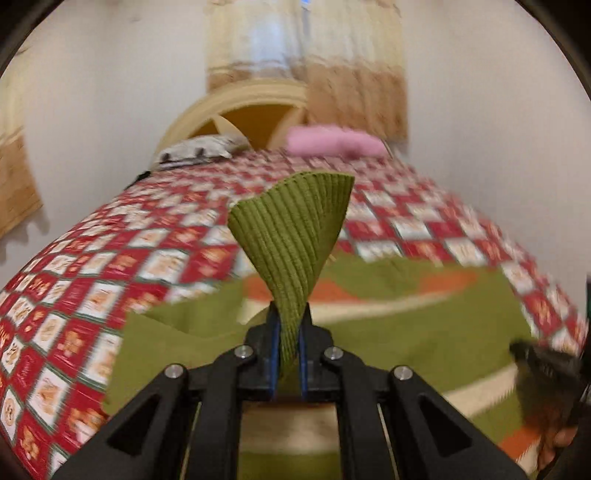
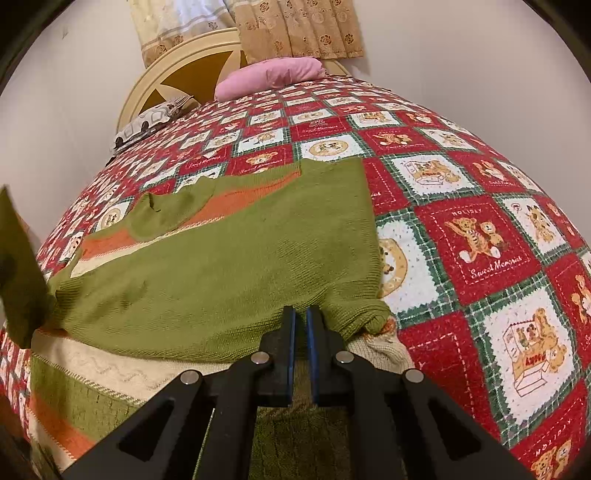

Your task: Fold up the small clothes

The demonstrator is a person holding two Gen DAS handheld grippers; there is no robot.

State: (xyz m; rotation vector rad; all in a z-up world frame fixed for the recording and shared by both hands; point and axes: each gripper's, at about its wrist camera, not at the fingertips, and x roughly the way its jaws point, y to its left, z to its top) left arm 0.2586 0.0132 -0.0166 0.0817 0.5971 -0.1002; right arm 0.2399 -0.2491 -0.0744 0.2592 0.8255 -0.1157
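Observation:
A small green knit sweater (image 2: 229, 266) with orange and cream stripes lies on the bed, one part folded over its body. My left gripper (image 1: 290, 332) is shut on the sweater's ribbed green cuff (image 1: 295, 229), which stands up from between the pads. The sweater's body lies blurred beneath it (image 1: 406, 332). My right gripper (image 2: 300, 314) hovers just above the sweater's near folded edge, jaws a narrow gap apart, with nothing between them. The right gripper shows blurred at the right edge of the left wrist view (image 1: 546, 369).
The bed has a red, white and green teddy-bear quilt (image 2: 476, 236). A pink pillow (image 2: 269, 75) and a grey patterned pillow (image 2: 151, 122) lie by the cream headboard (image 2: 177, 62). Curtains (image 2: 299, 29) hang behind. Walls flank the bed.

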